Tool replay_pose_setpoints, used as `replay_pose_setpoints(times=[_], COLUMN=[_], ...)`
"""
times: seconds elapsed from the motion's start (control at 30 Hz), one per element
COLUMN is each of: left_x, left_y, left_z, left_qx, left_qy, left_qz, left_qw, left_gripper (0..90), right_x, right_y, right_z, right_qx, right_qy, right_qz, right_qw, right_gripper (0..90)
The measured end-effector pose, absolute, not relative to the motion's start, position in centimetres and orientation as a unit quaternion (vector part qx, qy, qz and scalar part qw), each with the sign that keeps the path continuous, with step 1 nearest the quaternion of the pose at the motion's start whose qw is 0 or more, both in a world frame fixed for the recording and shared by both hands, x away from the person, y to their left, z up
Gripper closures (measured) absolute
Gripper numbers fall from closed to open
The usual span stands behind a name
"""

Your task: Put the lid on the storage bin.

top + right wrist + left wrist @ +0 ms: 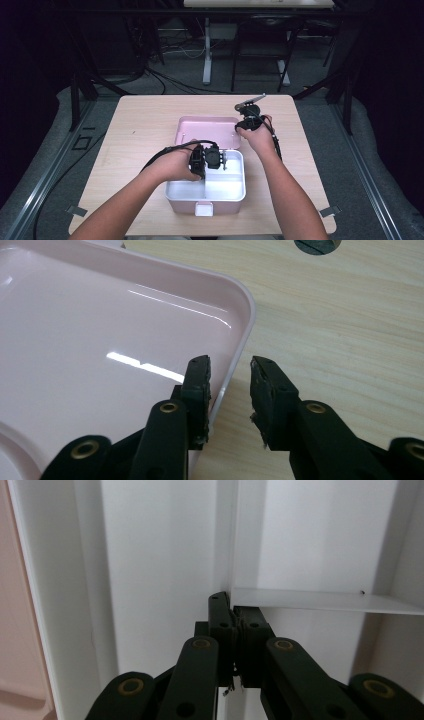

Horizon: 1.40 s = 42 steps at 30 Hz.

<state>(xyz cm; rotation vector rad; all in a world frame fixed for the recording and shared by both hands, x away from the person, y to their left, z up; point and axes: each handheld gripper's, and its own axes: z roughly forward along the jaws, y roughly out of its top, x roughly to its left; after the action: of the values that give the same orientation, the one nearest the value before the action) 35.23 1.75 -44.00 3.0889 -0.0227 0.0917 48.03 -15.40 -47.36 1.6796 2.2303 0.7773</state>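
So the left tongs [234, 611] are down inside the white box [235, 192], squeezed tight on the thin white divider wall [320, 600] that splits it into compartments; in the left gripper view the divider's edge runs off to the right of the pinched pads. The right tongs [229, 371] sit over the far right corner of the pink lid [100, 340], which lies flat on the bench [350, 340] just behind the box. Those jaws stand narrow but not touching anything, one pad over the inside of the lid, the other over bare wood, with the lid's rim [240, 335] passing through the gap between them.
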Motion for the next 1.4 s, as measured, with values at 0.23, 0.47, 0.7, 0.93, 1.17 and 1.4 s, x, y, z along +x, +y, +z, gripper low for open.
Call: replay_pose_setpoints(times=[0.23,0.47,0.7,0.93,1.17,1.4], left_x=[35.21,35.26,35.28,35.29,35.29,35.32], left_y=[1.72,1.67,1.65,1.65,1.65,1.65], left_z=[-43.99,-43.96,-43.96,-43.97,-43.97,-43.98], left_qx=[0.999,0.999,0.999,0.999,0.999,0.999], left_qy=[-0.008,-0.009,-0.01,-0.01,-0.008,-0.009], left_qz=[0.031,0.029,0.028,0.027,0.026,0.026], left_qw=[0.024,0.021,0.02,0.02,0.021,0.021], left_gripper=[87.6,87.6,87.6,87.6,87.6,87.6], right_x=[48.22,48.31,48.42,48.41,48.32,48.11], right_y=[-15.0,-14.9,-14.97,-15.01,-15.02,-15.14], right_z=[-47.57,-47.62,-47.55,-47.34,-47.17,-46.74], right_qx=[0.58,0.592,0.605,0.611,0.614,0.613], right_qy=[0.762,0.756,0.747,0.744,0.74,0.738], right_qz=[0.263,0.26,0.259,0.256,0.26,0.267], right_qw=[0.115,0.105,0.093,0.087,0.089,0.091], right_gripper=[74.0,77.2,78.5,79.6,80.5,81.4])
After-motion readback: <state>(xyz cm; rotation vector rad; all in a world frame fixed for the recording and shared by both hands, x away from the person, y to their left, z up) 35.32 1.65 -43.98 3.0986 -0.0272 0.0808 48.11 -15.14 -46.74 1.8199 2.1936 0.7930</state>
